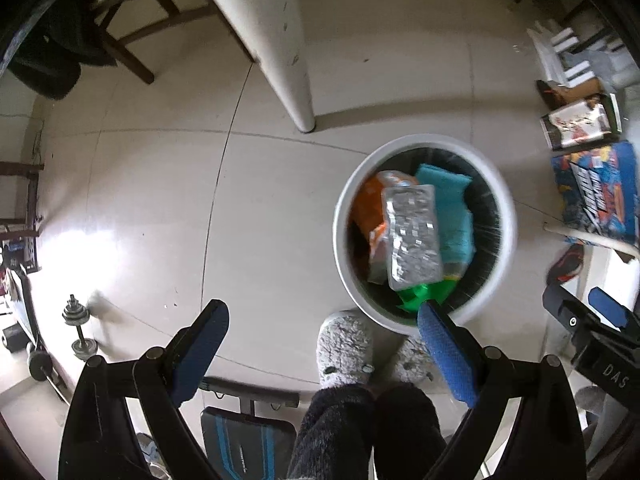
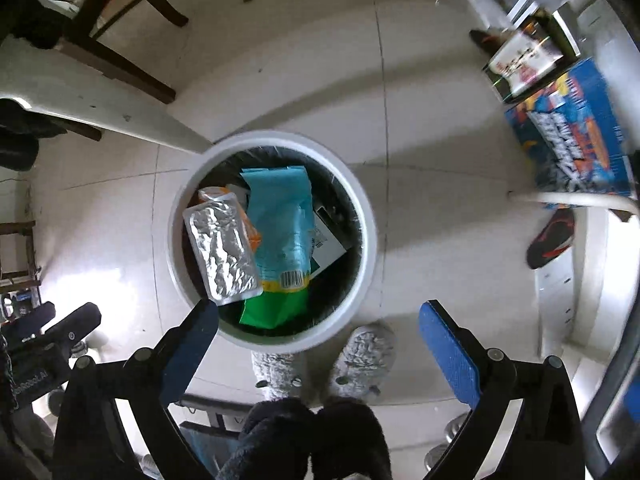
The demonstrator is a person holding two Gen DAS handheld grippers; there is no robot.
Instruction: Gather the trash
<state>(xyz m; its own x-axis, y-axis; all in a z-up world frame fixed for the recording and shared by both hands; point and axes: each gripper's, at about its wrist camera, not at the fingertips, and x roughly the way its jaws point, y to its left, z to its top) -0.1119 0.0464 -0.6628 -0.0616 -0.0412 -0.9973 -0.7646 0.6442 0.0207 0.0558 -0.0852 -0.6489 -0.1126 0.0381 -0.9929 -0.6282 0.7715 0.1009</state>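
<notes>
My right tongs [image 2: 318, 336] hang wide apart over the white bin [image 2: 372, 236], nothing between their blue pads, and my left tongs [image 1: 323, 332] gape just as empty beside it. In the bin (black liner inside) lie a teal bag [image 2: 282, 216], a crinkled silver pouch [image 2: 222, 248], a green wrapper [image 2: 276, 308] and what may be an orange packet [image 1: 366, 208], mostly covered.

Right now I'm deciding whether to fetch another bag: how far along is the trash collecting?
Done: the white bin already holds a silver foil pouch, a teal packet and a green wrapper. In hand: nothing; the right claw and left claw are both open and empty above it. Left: no loose trash shows on the floor.
</notes>
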